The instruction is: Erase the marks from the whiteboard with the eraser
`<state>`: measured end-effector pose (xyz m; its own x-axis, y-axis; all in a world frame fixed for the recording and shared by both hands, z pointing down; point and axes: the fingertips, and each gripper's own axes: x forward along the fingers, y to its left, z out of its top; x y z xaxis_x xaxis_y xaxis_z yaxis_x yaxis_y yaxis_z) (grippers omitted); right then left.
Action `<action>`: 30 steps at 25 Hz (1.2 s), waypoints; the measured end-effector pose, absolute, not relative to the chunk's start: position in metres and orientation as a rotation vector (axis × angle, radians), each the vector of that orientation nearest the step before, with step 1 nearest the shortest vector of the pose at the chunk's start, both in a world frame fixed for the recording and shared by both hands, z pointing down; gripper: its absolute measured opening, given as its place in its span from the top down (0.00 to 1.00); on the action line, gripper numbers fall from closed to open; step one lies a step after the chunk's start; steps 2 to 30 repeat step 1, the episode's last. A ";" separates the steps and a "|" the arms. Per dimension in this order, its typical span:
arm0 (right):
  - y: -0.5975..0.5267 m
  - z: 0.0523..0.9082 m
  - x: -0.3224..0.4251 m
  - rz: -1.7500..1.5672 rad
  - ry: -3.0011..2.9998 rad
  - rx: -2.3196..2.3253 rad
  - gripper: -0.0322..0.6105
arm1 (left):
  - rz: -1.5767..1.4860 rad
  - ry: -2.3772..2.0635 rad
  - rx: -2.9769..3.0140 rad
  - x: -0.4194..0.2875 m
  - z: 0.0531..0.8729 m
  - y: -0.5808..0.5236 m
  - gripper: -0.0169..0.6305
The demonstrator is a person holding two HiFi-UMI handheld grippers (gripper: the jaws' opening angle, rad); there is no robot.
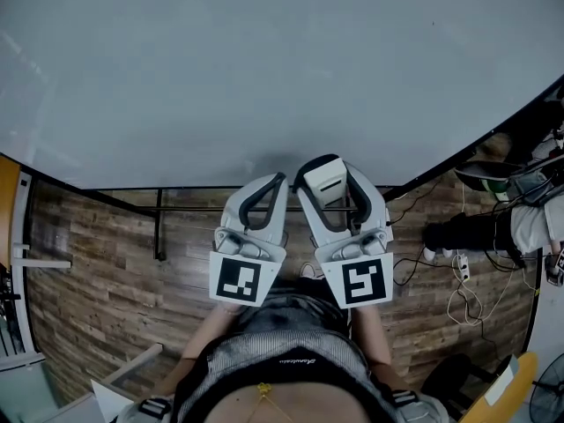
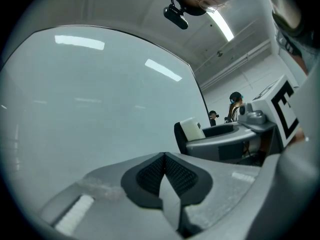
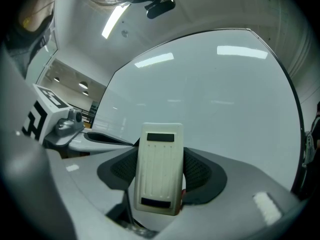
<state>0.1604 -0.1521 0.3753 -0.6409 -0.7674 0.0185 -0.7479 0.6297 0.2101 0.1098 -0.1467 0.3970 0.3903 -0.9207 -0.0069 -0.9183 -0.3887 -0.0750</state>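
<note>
The whiteboard (image 1: 264, 69) fills the upper part of the head view and shows no marks that I can see. My right gripper (image 1: 324, 181) is shut on the white eraser (image 3: 158, 174), which stands upright between its pads, just short of the board's lower edge. The eraser (image 1: 331, 186) also shows in the head view and, in the left gripper view, the eraser (image 2: 192, 129) sticks out of the right gripper. My left gripper (image 1: 267, 192) is beside the right one, shut with nothing between its black pads (image 2: 165, 176). Both grippers point at the board.
A wood-pattern floor (image 1: 97, 280) lies below the board. Black frame bars (image 1: 159, 227) run under the board's lower edge. Cables and a power strip (image 1: 461, 267) lie on the floor at the right. People stand far off beside the whiteboard (image 2: 100, 99) in the left gripper view.
</note>
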 end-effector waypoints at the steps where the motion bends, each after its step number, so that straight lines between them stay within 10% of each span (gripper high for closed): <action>1: -0.155 0.376 0.161 -0.281 -2.743 1.274 0.54 | -0.056 1.702 -2.562 0.111 0.398 -0.150 0.97; 30: -0.155 0.376 0.161 -0.281 -2.743 1.274 0.54 | -0.056 1.702 -2.562 0.111 0.398 -0.150 0.97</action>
